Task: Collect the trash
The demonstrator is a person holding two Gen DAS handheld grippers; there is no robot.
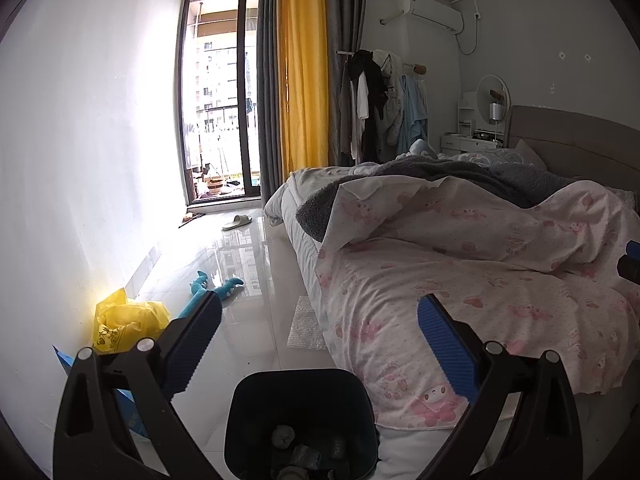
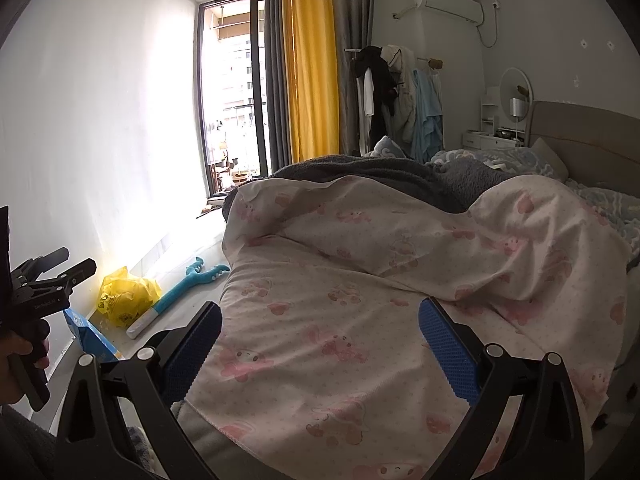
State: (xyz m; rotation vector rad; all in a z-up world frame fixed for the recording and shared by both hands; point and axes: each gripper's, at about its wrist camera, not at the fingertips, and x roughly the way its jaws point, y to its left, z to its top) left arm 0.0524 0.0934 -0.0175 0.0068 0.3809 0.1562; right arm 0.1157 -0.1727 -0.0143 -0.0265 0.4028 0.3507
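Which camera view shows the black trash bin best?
The left wrist view shows it best: the black trash bin stands on the floor beside the bed, below the open left gripper, and its open top with some trash inside is visible. The right wrist view does not show the bin at all.

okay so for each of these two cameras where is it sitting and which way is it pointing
Left wrist: on the left gripper, open, above the dark trash bin, facing down the floor toward the balcony door.
Right wrist: on the right gripper, open, over the pink quilt; a hand shows left.
Shared: yellow bag, blue toy, yellow curtain.
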